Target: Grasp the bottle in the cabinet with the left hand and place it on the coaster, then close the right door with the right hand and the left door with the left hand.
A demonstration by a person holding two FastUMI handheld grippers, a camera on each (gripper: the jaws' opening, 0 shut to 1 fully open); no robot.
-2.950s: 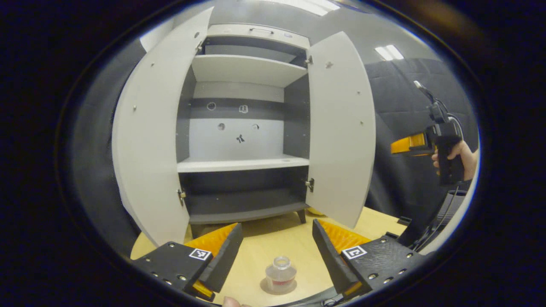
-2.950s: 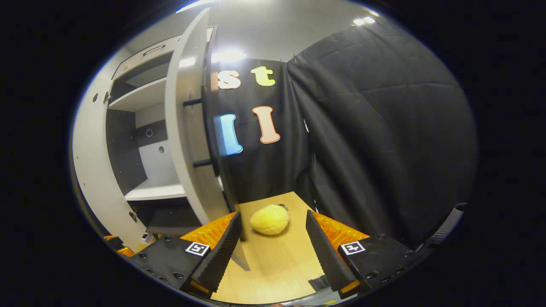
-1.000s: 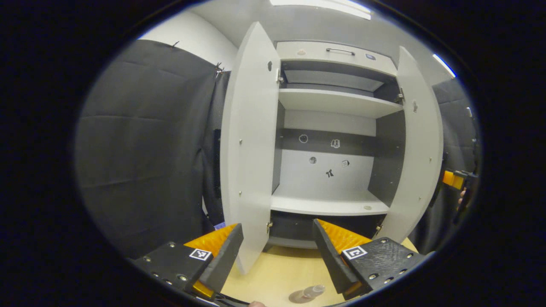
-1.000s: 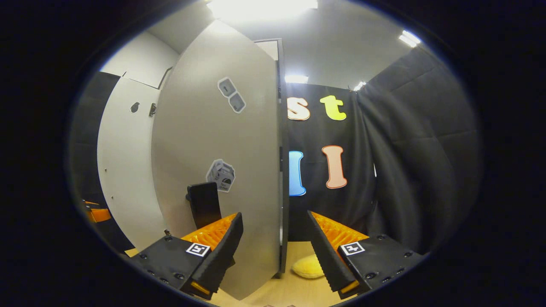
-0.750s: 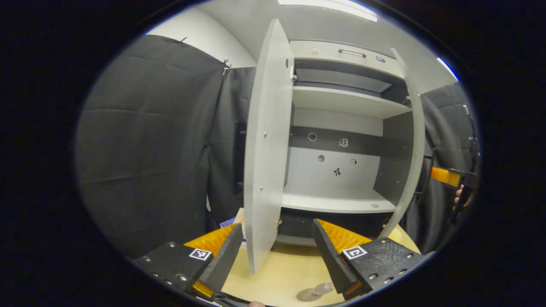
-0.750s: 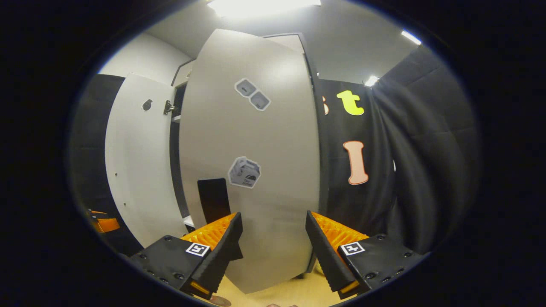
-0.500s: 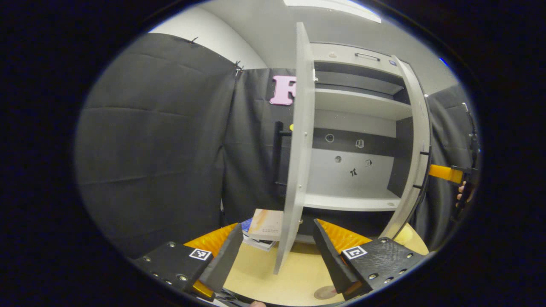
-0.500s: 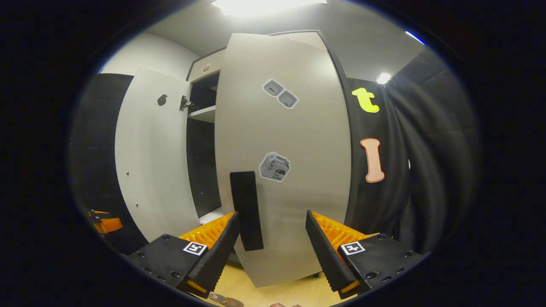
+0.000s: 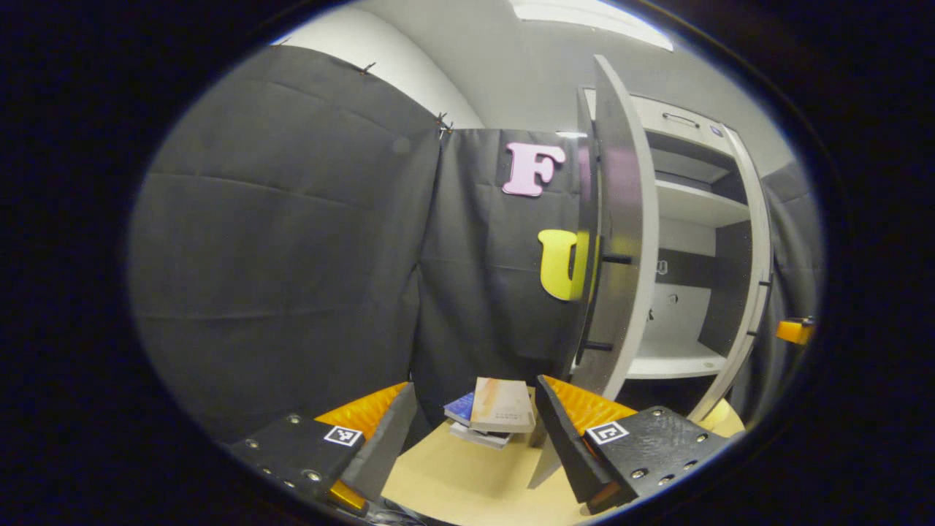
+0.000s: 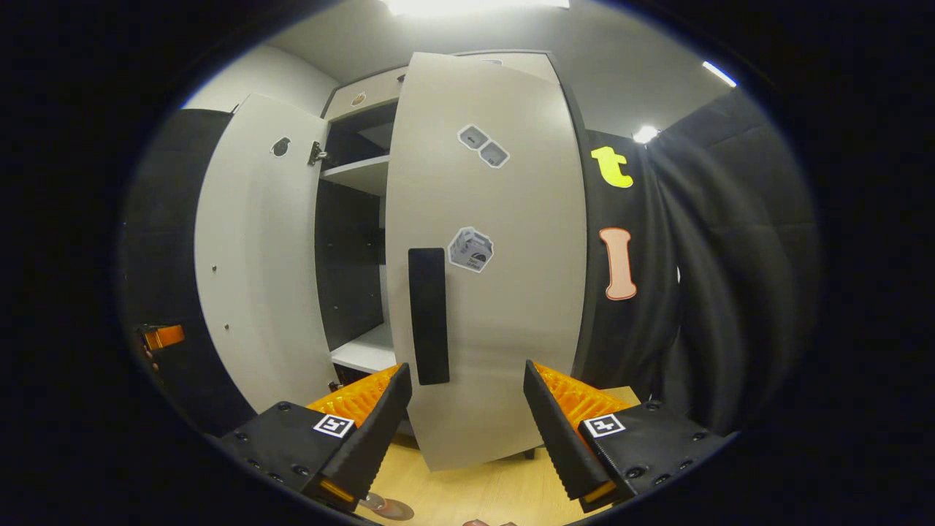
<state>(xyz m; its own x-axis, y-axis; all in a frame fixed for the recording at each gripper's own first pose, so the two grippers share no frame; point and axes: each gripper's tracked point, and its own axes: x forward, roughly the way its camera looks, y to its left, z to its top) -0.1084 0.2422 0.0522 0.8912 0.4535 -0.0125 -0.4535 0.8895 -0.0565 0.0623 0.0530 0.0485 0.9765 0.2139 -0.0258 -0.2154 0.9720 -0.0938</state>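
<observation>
Right gripper view: at the bottom edge, beside my left-hand finger, the coaster [image 10: 389, 508] lies on the wooden table [image 10: 482, 489], with something clear on it that I take for the base of the bottle [image 10: 374, 501]; too little shows to be sure. Above it stands the cabinet [image 10: 365, 102]. My right gripper [image 10: 467, 416] has its jaws spread wide, grasping nothing, and faces the outer side of the right door [image 10: 504, 292], which stands partly swung across the opening. Its tall black handle [image 10: 428, 315] is just above my left-hand finger; whether I touch the door I cannot tell. Stickers [image 10: 471, 249] sit on the door's face. Left of it a gap shows the dark inside and a white shelf [image 10: 361, 354], then the left door [image 10: 252, 263] standing open, its inner side toward me. Far left, the other gripper [image 10: 164, 337] peeks in.

In the left gripper view, my left gripper [image 9: 473, 427] is likewise released and empty, beside the left door [image 9: 617, 248], seen nearly edge-on. A small stack of books [image 9: 493, 413] rests on the table [image 9: 453, 489] between my fingers, farther off. Beyond the door are the cabinet's shelves [image 9: 694, 208], the right door's edge [image 9: 749, 292] and a bit of the right gripper [image 9: 792, 331].
</observation>
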